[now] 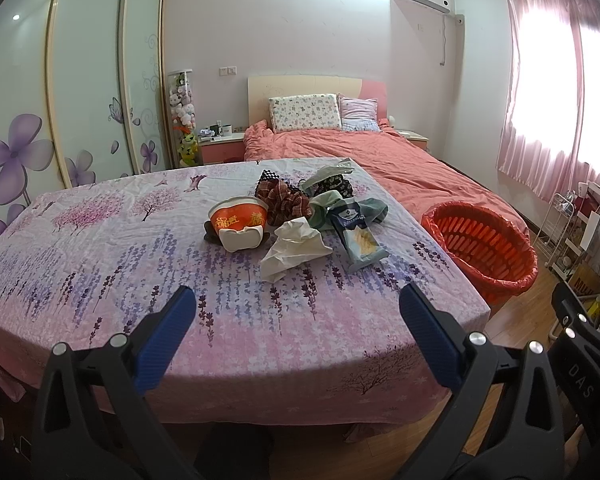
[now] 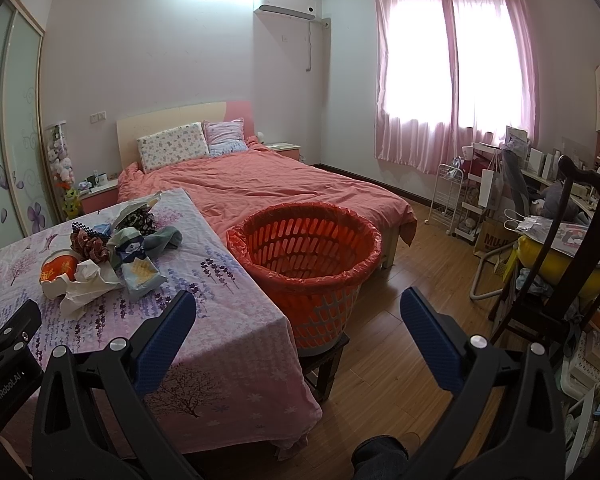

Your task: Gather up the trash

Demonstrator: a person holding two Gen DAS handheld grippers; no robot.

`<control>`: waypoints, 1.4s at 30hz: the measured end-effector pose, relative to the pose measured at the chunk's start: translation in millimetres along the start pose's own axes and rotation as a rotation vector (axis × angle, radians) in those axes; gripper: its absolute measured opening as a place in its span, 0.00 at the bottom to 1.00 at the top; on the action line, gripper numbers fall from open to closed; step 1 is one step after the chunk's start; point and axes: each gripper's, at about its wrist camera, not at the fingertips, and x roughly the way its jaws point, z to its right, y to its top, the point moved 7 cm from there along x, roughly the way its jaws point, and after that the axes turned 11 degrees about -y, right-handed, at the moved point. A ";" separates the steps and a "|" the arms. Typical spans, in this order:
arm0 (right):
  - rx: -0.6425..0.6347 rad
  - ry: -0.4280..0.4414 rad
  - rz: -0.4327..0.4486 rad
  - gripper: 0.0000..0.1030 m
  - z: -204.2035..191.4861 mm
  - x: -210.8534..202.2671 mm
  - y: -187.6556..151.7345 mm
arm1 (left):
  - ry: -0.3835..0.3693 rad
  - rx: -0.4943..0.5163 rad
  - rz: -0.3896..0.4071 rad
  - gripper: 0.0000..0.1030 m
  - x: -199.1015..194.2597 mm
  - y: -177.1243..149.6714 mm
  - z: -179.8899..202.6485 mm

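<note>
- The left gripper hovers over the near edge of the counter, its blue fingers spread wide with nothing between them.
- The right gripper hangs past the counter's right edge, over the wooden floor; its fingers are likewise spread and empty.
- The counter wears a lavender-and-blossom cloth.
- The trash sits in a heap near the middle of the counter, toward its far right corner: a crumpled white paper nearest, an orange-and-white noodle cup tipped on its side just left of it, and a snack wrapper just right.
- Behind these lie a plaid rag and more crumpled wrappers, all touching.
- An orange basket lined with a red bag stands just beside the counter's right edge on a low stool.
- Farther off is a bed with a coral cover.
</note>
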 end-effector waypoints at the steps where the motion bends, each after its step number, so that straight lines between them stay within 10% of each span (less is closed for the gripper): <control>1: -0.001 0.000 0.000 0.98 0.0 0.1 -0.1 | 0.000 0.000 0.000 0.96 0.0 0.0 0.0; 42: -0.001 0.000 -0.004 0.98 -0.9 1.4 -1.2 | 0.000 0.001 -0.002 0.96 -1.1 -1.9 4.6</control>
